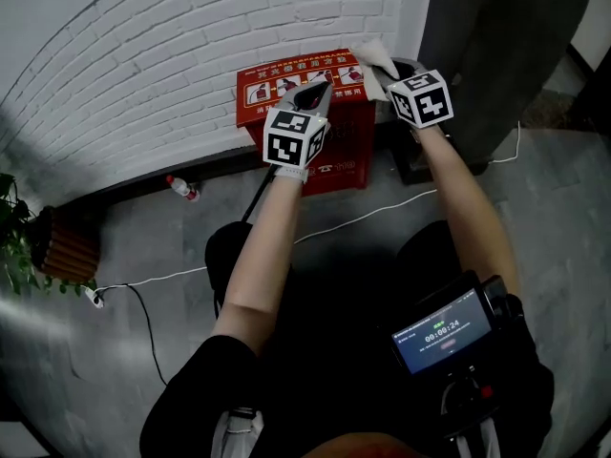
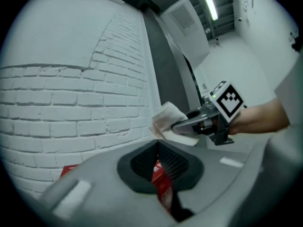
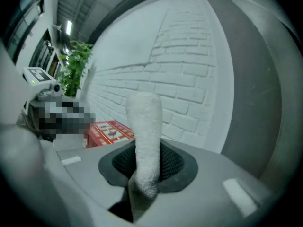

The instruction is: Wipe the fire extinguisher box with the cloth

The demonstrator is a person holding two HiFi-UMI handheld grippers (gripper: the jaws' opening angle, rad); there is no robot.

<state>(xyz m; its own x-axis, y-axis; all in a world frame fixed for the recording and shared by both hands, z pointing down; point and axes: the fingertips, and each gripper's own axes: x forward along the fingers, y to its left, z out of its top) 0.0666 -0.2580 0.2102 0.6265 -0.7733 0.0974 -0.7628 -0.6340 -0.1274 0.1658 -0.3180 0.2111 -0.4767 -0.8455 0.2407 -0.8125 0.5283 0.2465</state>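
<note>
White brick wall (image 1: 143,55) behind; fire extinguisher box (image 1: 348,151) at twelve o'clock. Left claw (image 1: 313,93) nips its top edge; right claw (image 1: 387,74) pinches cloth (image 1: 374,57) at its two o'clock corner. Wiping seemingly underway; next, sweep toward nine.

The fire extinguisher box (image 1: 284,82) stands on the floor (image 1: 153,241) at twelve o'clock, against the brick wall (image 1: 143,55). The cloth (image 1: 374,60) is at its one-o'clock corner. A bottle (image 1: 181,188) lies at ten o'clock and a plant (image 1: 13,246) at nine.

The floor (image 1: 124,241) carries the fire extinguisher box (image 1: 346,151), a bottle (image 1: 181,188), a cable (image 1: 363,218).
</note>
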